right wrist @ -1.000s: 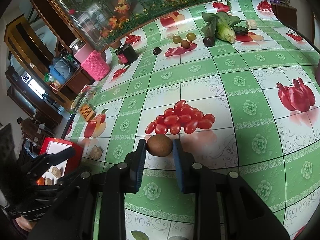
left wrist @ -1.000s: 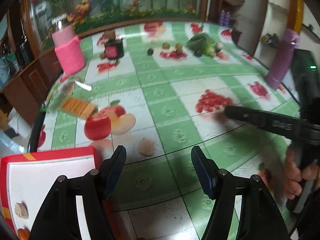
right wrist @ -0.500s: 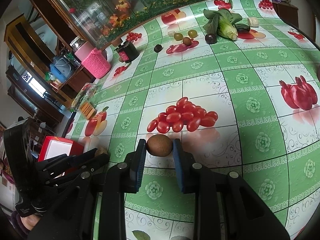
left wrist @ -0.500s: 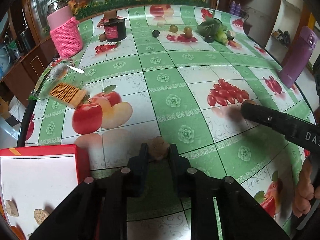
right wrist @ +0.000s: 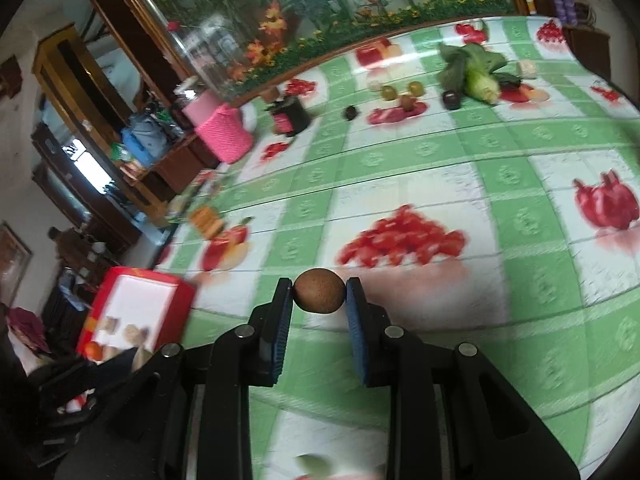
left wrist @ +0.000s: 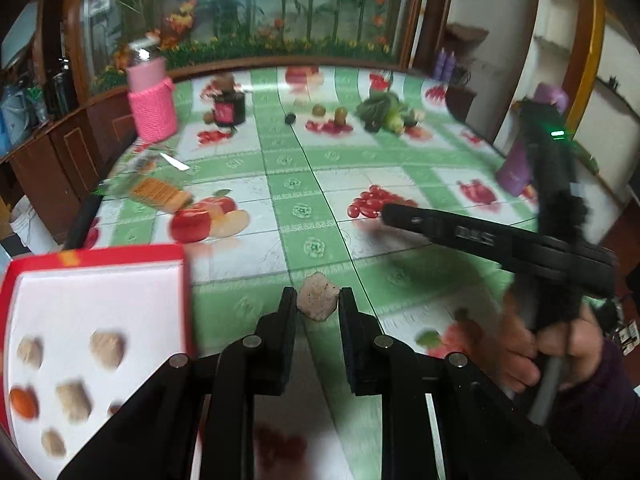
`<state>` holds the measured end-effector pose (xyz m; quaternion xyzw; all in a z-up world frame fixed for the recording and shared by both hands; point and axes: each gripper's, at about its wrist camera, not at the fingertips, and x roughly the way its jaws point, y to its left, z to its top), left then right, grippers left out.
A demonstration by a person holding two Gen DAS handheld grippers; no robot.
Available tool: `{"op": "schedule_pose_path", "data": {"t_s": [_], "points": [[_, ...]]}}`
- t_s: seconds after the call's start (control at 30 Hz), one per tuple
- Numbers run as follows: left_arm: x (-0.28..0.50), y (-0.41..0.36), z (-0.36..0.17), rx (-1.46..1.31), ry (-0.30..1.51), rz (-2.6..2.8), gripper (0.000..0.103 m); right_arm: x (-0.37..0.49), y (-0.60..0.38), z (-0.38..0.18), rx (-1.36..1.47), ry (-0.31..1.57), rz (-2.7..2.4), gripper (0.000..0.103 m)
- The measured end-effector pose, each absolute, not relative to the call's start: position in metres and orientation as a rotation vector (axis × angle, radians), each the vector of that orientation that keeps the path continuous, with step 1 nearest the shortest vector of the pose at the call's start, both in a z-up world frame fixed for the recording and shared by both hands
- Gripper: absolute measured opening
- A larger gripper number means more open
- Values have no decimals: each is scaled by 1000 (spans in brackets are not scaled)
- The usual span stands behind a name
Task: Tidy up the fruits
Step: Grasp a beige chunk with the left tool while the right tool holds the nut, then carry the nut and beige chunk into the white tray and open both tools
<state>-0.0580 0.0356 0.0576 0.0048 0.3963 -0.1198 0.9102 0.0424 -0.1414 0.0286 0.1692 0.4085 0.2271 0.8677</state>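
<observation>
2 grippers are in use, each clamped on 1 item. The left gripper [left wrist: 318,304] pinches a pale lumpy fruit [left wrist: 317,299] between its fingertips, above the table [left wrist: 304,184] beside the red box [left wrist: 100,258]. The right gripper [right wrist: 319,298] pinches a round brown fruit [right wrist: 319,290] above the table. The red box, white inside, holds 5 pale lumps [left wrist: 106,349] and 1 orange fruit [left wrist: 23,402]. Blur hides any further contents.

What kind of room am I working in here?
Likely a home dining room: a round table under a green-checked fruit-print tablecloth, dark wooden cabinets cluttered with household things, and a glass-fronted flower display behind.
</observation>
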Motion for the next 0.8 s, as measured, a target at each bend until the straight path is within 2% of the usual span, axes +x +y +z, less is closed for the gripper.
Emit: {"op": "schedule_pose_path", "data": {"t_s": [0.33,0.5,0.8], "points": [[-148,153,79,-71,731,11,20,-20,-15,47,307,881,774,29],[-172,213,67,-73,741,215,20,-54,54,55,190,890,882,29],[-179,245,40,-70,771,323,20,-94,112,41,6,916,911,29]]}}
